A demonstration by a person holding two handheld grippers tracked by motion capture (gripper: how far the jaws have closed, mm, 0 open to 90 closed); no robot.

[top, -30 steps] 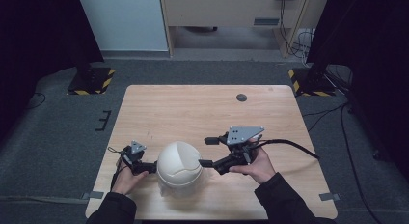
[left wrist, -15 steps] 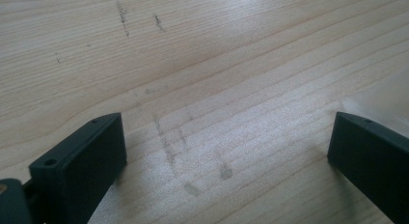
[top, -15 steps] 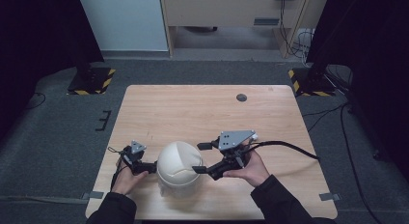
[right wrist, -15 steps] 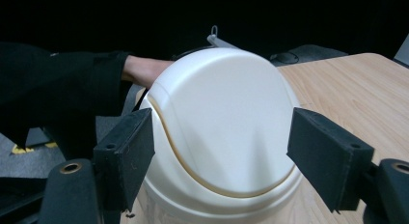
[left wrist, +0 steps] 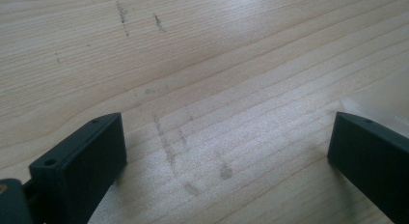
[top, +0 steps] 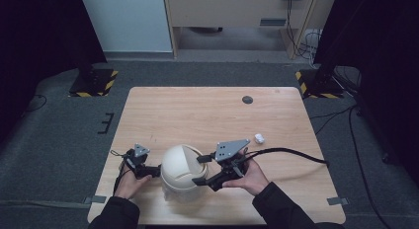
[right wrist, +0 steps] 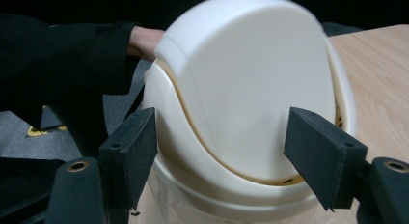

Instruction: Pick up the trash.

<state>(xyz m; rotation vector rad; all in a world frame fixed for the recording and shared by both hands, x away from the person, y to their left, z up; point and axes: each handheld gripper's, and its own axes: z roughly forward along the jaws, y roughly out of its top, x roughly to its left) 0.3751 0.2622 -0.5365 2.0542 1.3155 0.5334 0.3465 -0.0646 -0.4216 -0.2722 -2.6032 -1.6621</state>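
A cream-white domed container (top: pixel 182 172) with a curved lid stands near the front edge of the wooden table (top: pixel 207 115). My right gripper (top: pixel 198 171) is at its right side. In the right gripper view the dome (right wrist: pixel 246 103) sits just beyond and partly between the jaws of my right gripper (right wrist: pixel 219 147). Those jaws have just been closing a little, and the pads stand apart from the shell. My left gripper (top: pixel 153 171) is at the dome's left side. In its own view my left gripper (left wrist: pixel 226 147) stands wide open over bare wood, a pale edge by its right jaw.
A small white object (top: pixel 259 137) lies on the table to the right. A dark round spot (top: pixel 247 99) sits near the far edge. The right gripper's black cable (top: pixel 296 152) runs off to the right. Grey carpet surrounds the table.
My right gripper has moved left and down toward the dome, and its jaws now flank the dome's right side. The left hand and the dome have stayed where they were.
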